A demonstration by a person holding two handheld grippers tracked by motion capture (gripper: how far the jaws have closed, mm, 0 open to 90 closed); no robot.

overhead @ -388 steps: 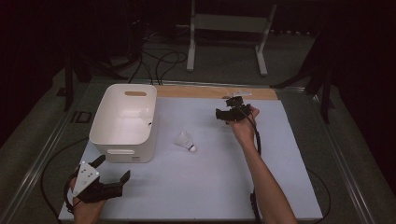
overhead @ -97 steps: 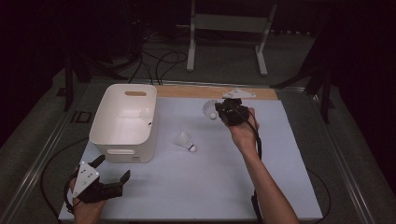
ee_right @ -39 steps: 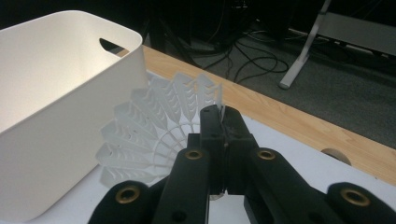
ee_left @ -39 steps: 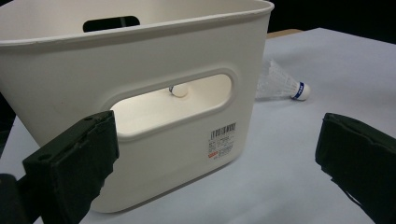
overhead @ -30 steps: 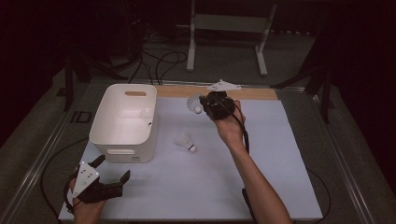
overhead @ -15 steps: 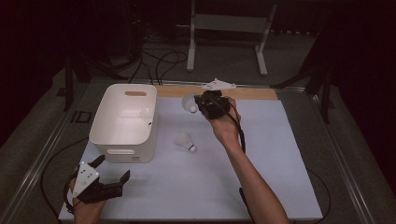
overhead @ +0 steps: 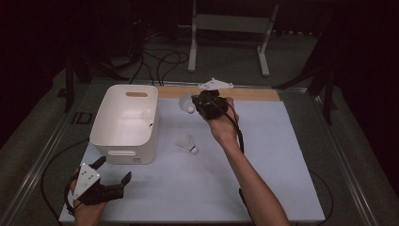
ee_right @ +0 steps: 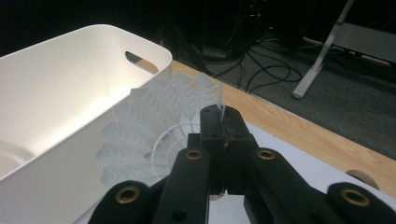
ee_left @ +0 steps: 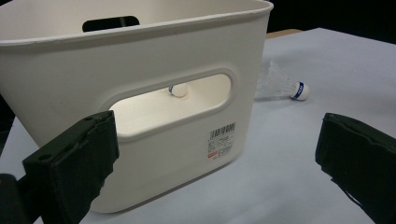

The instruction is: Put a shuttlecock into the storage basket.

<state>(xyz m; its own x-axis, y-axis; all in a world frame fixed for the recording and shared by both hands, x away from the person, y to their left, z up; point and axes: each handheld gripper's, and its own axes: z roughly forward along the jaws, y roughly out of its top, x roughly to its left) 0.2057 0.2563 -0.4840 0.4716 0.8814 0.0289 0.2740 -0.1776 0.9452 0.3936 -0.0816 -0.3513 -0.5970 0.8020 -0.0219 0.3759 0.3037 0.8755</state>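
A white plastic bin (overhead: 123, 123) stands at the table's left. My right gripper (overhead: 200, 104) hangs above the table just right of the bin's far corner, shut on the skirt of a white shuttlecock (overhead: 186, 103); its feathers (ee_right: 154, 126) fan out left of the jaws, close to the bin rim (ee_right: 154, 51). A second shuttlecock (overhead: 188, 143) with a blue-banded cork lies on the white mat beside the bin (ee_left: 140, 107), seen again as shuttlecock (ee_left: 280, 86). Another cork (ee_left: 178, 90) shows through the bin's handle slot. My left gripper (overhead: 112, 181) rests open at the near left corner.
The white mat (overhead: 263, 179) covers most of the table, with a wooden strip (overhead: 254, 94) along its far edge. Cables and a white metal stand (overhead: 228, 28) lie on the floor beyond. Metal rails run along both table sides.
My right gripper has carried the shuttlecock leftward, from the far middle of the mat toward the bin's far right corner. The left gripper and the lying shuttlecock have stayed put.
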